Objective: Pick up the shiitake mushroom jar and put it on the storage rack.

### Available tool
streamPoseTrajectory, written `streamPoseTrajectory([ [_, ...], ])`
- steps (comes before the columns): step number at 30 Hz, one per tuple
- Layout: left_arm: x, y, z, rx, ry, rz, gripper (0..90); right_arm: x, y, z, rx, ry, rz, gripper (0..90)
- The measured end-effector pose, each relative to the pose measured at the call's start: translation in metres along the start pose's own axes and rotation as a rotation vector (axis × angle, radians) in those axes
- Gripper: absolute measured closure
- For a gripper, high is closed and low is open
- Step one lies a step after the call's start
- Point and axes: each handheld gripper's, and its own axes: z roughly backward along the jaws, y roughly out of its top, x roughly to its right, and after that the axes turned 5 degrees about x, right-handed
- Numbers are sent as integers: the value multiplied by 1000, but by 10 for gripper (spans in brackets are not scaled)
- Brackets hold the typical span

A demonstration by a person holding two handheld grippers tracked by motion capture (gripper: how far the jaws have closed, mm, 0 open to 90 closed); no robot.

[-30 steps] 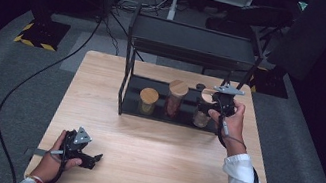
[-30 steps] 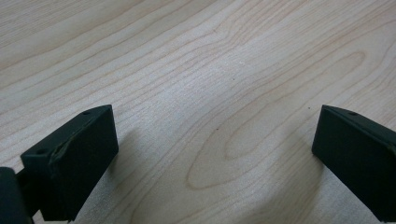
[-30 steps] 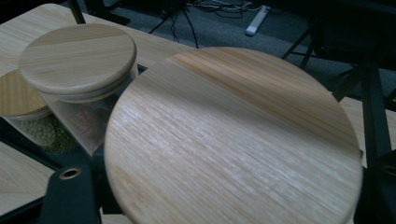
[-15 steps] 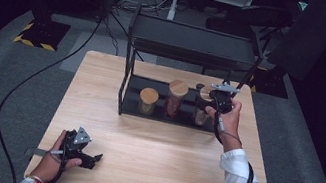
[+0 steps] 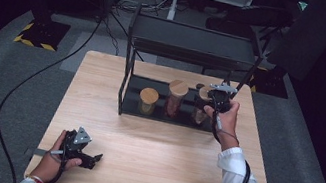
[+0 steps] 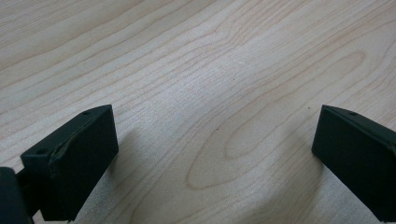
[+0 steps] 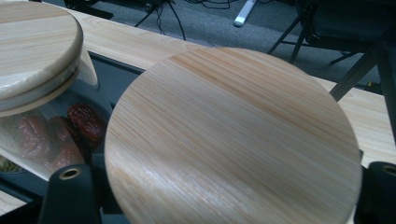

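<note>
Right gripper is clamped on the rightmost jar on the rack's lower shelf; lift straight up, clear of the middle jar; left gripper rests wide open on table

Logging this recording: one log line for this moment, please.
right gripper: shut on wooden-lidded glass jar, right end of black shelf | left gripper: open, on table

Both tongs are matte black; the left tongs carry a grey three-cornered plate on top, the right tongs another. Behind the right tongs, a white sleeve and a thick black trailing cable
</note>
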Motion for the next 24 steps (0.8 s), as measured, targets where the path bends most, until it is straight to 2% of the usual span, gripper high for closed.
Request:
streamPoseTrajectory([
  [14, 0, 0, 0, 0, 0, 0, 0, 1, -4, -6, -4, 0, -15, 249],
  [18, 0, 0, 0, 0, 0, -1, 0, 1, -5, -5, -1, 1, -7, 249],
  [24, 0, 0, 0, 0, 0, 0, 0, 4, -6, -6, 2, 5, -25, 249],
])
